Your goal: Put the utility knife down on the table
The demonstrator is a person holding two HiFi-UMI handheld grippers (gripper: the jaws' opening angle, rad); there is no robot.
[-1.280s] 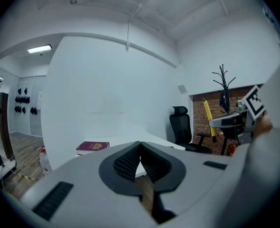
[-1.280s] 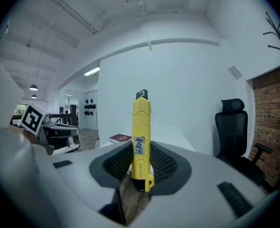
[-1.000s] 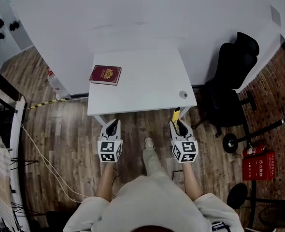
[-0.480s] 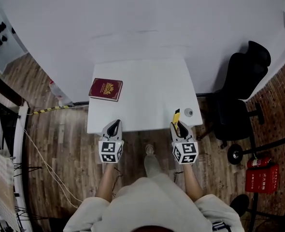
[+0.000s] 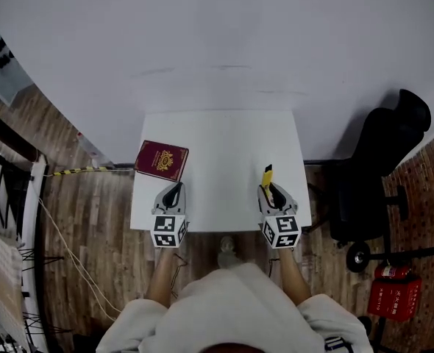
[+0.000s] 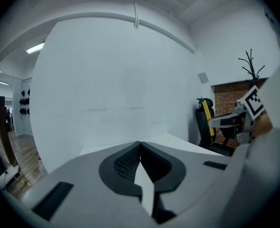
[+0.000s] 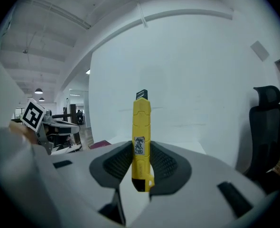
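My right gripper is shut on a yellow utility knife, which sticks out forward past the jaws. In the right gripper view the knife stands upright between the two dark pads, its black tip at the top. It hangs over the near right part of the white table. My left gripper is over the table's near left edge, its jaws shut with nothing between them; its tips meet in the left gripper view.
A dark red booklet lies on the table's left side, just ahead of my left gripper. A black office chair stands to the right of the table. A red fire extinguisher sits on the wooden floor at lower right. A white wall rises behind the table.
Both grippers have moved forward from over the floor to over the table's near edge. The knife has stayed clamped in the right gripper.
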